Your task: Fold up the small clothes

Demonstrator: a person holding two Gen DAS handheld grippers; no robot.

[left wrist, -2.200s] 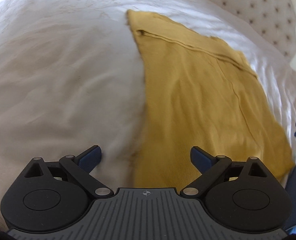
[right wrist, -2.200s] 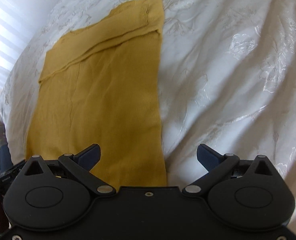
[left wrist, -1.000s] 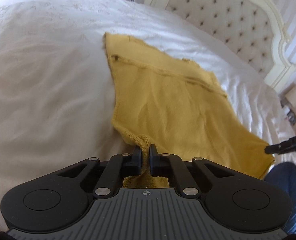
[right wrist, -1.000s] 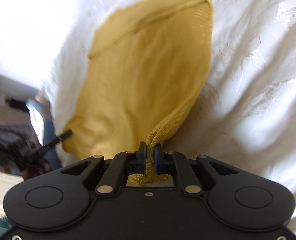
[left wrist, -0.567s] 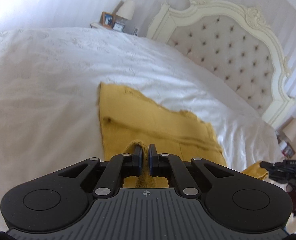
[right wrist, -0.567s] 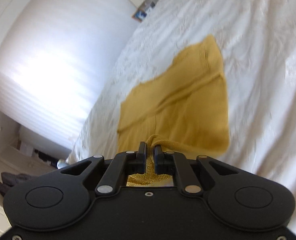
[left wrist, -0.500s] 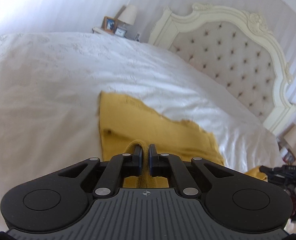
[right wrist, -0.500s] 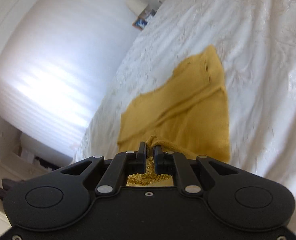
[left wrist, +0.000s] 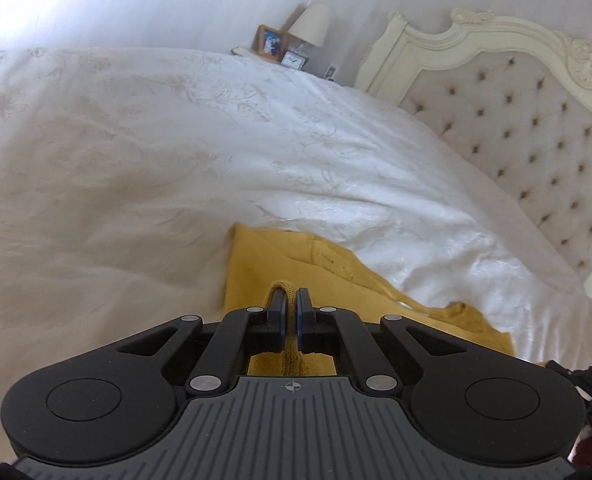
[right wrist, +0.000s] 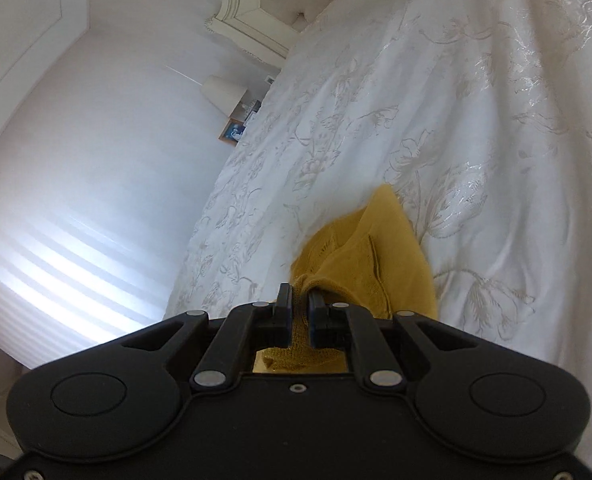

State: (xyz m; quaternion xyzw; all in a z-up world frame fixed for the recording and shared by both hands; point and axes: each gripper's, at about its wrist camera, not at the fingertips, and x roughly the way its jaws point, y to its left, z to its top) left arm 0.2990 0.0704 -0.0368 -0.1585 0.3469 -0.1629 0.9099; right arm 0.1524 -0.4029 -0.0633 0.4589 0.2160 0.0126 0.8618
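A mustard-yellow knit garment (left wrist: 336,276) lies on the white embroidered bedspread (left wrist: 136,152). My left gripper (left wrist: 291,300) is shut on a bunched fold of its near edge, which sticks up between the pads. In the right wrist view the same yellow garment (right wrist: 360,256) shows only as a short strip past the fingers. My right gripper (right wrist: 299,296) is shut on another pinch of its fabric, and yellow knit fills the gap behind the pads. Most of the garment is hidden under both gripper bodies.
A cream tufted headboard (left wrist: 528,128) rises at the right. A bedside table holds a lamp (left wrist: 310,26), a photo frame (left wrist: 270,42) and a small clock. The bedspread (right wrist: 476,120) spreads wide to the right, with a bright window blind (right wrist: 56,256) at left.
Both grippers, still shut on the garment's near edge, have carried it forward over the garment toward its far edge. Much less yellow cloth shows ahead of the fingers, and the headboard looms closer.
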